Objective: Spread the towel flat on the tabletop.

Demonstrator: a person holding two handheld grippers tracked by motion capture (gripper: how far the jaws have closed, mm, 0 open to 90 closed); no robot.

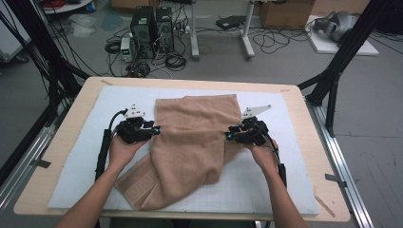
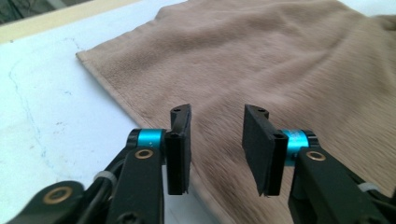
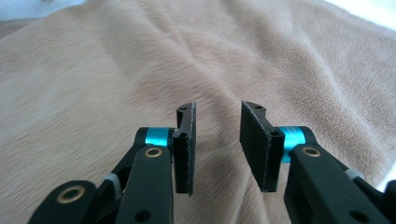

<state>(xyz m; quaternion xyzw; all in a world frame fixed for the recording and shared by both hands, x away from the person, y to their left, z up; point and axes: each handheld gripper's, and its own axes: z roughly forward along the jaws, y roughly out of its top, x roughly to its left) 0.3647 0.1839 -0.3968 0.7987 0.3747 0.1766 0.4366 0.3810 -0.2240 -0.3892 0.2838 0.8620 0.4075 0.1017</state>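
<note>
Worktop (image 1: 62,142): pale wood, rectangular, edges bare all round; a white gridded mat (image 1: 294,156) covers most of it.

Towel (image 1: 195,137): tan, lies on the mat near its middle, partly folded; the upper layer is doubled over towards the far side, its far edge fairly straight; a lower corner sticks out at the near left, showing a woven border; the surface is rumpled, with soft creases running diagonally; in the left gripper view a hemmed edge (image 2: 112,84) runs diagonally over the white mat.

Left gripper (image 1: 156,129): at the towel's left edge, held in the person's left hand (image 1: 121,149); fingers (image 2: 180,149) spread, nothing between them; towel edge just below and ahead of the tips; whether they touch it, cannot tell.

Right gripper (image 1: 229,134): at the towel's right edge, held in the right hand (image 1: 263,154); fingers (image 3: 187,149) spread apart, gap empty, towel pile beneath them.

The two grippers face each other across the towel, well apart; a black cable (image 1: 102,152) trails back along the left forearm.
</note>
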